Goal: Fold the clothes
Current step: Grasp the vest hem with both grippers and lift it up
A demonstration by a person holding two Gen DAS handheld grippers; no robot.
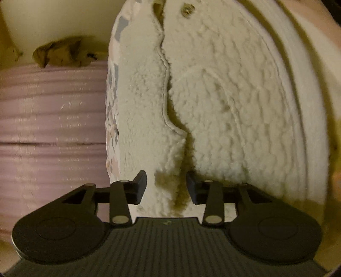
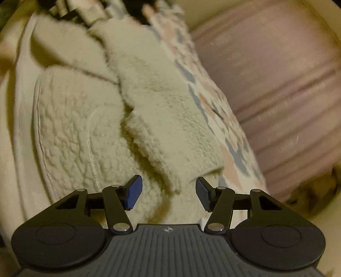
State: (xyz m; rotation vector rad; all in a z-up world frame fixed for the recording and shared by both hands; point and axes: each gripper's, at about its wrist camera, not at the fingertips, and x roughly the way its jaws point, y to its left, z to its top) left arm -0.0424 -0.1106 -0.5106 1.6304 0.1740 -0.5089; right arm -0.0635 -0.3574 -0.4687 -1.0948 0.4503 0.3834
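Fleece jacket (image 1: 223,102), cream and fluffy with a patterned pastel outer side, lies spread on the pink ribbed bed cover (image 1: 53,127). Left gripper (image 1: 166,187) and right gripper (image 2: 168,191) fingers stand apart, gripping nothing.

We read this as a home, most likely a bedroom. Evidence: a pale pink bedcover (image 1: 51,132) with ribbed, quilted rows fills the work surface in both wrist views, as on a bed. A cream fleece garment (image 1: 223,102) with a patterned pastel outer side lies on it, household clothing rather than stock. A crumpled brown item (image 1: 61,51) rests at the cover's far edge against a plain cream wall (image 1: 53,19). Lighting is dim and warm.
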